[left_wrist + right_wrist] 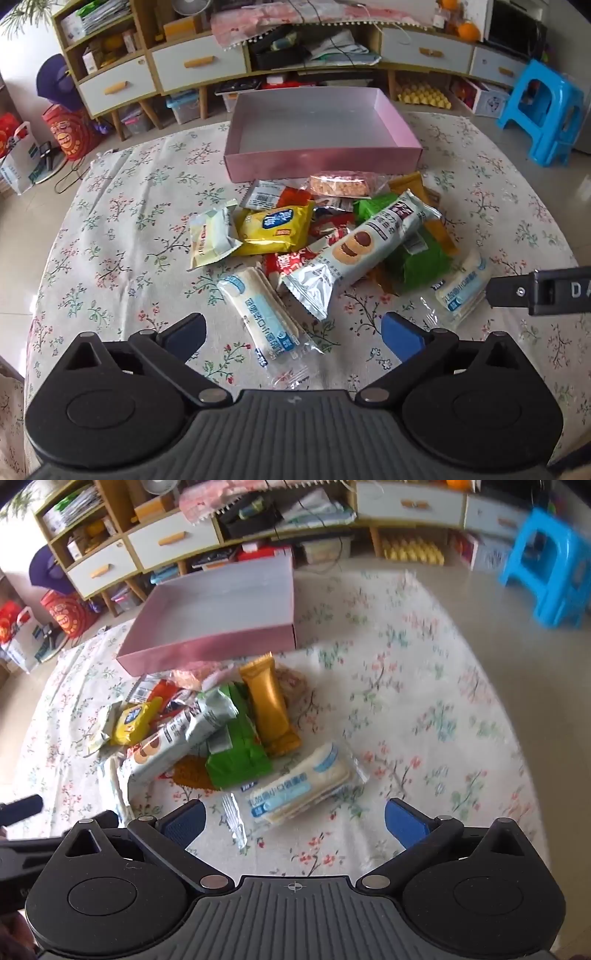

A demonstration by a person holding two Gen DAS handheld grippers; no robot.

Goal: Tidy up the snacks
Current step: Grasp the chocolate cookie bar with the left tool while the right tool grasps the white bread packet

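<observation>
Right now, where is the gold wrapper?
In the right wrist view, the gold wrapper lies at the pile's right edge, beside the green packet, below the pink box.

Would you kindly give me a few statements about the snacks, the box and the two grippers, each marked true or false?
1. The pink box has no snacks in it. True.
2. The left gripper is shut on a snack. False: its fingers stand wide open, with a white-and-blue cracker pack lying on the cloth between them, unpressed.
3. The snacks lie in a pile in front of the box on the floral tablecloth. True.
4. The gold wrapper sits inside the box. False: it lies on the pile, outside the box.
5. The right gripper is open above a white-and-blue pack. True.
</observation>
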